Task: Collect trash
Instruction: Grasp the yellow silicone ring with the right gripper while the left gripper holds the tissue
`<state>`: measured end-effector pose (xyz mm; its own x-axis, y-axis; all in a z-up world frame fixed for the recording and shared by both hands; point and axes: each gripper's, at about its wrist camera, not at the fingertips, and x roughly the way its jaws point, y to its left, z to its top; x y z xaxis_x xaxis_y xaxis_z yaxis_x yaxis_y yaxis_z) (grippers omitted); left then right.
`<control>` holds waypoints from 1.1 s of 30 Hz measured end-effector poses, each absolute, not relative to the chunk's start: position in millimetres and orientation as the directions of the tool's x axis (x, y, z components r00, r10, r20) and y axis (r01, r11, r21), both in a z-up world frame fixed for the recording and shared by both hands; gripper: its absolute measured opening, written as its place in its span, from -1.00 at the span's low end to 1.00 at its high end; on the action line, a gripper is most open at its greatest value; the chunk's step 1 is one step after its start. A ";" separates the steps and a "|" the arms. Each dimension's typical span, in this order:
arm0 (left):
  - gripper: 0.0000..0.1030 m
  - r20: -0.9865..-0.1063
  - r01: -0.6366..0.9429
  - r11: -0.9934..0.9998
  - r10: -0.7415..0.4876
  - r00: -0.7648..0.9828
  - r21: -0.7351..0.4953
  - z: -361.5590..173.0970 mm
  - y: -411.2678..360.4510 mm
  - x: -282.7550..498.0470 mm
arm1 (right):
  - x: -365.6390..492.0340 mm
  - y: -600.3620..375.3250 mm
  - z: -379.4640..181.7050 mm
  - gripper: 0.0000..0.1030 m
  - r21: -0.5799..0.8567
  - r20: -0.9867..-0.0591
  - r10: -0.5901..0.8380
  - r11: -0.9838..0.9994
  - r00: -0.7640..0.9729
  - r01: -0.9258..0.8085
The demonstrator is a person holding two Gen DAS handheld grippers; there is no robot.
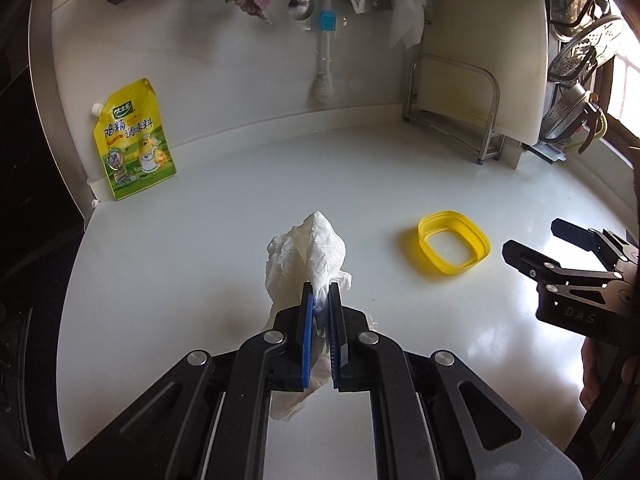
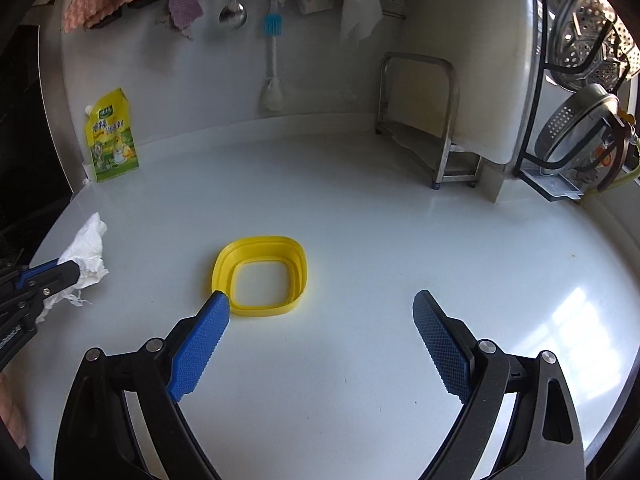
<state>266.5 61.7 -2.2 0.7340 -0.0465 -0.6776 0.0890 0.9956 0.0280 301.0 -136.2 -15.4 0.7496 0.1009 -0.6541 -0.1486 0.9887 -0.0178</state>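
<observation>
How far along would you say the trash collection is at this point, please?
No bin is in view, so nothing shows as collected yet. In hand: the left gripper is shut on the crumpled paper towel. Left: the yellow plastic ring lies on the counter, with the open right gripper just short of it.

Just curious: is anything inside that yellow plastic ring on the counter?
Nothing shows inside the yellow plastic ring: only bare white countertop through its open middle. Its far wall hides a thin strip behind.
</observation>
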 end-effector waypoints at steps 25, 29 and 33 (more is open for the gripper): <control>-0.85 -0.644 0.009 1.000 -0.024 0.765 -0.027 -9.7 88.7 273.9 | 349.7 -90.2 -43.7 0.72 -0.019 -0.759 0.088 0.987 0.645 -0.158; -0.85 -0.645 0.003 1.000 -0.014 0.764 -0.018 -12.0 88.5 275.0 | 353.4 -90.7 -43.9 0.72 0.007 -0.763 0.100 0.989 0.639 -0.147; -0.85 -0.644 -0.003 1.000 -0.011 0.765 -0.021 -12.7 90.4 274.6 | 358.1 -83.7 -48.0 0.72 -0.039 -0.785 0.053 0.990 0.617 -0.135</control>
<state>274.6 90.4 -12.7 0.7648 -0.0111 -0.6441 -0.0030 0.9998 -0.0208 358.1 -83.7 -48.0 0.6172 0.0527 -0.7851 -0.1347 0.9901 -0.0395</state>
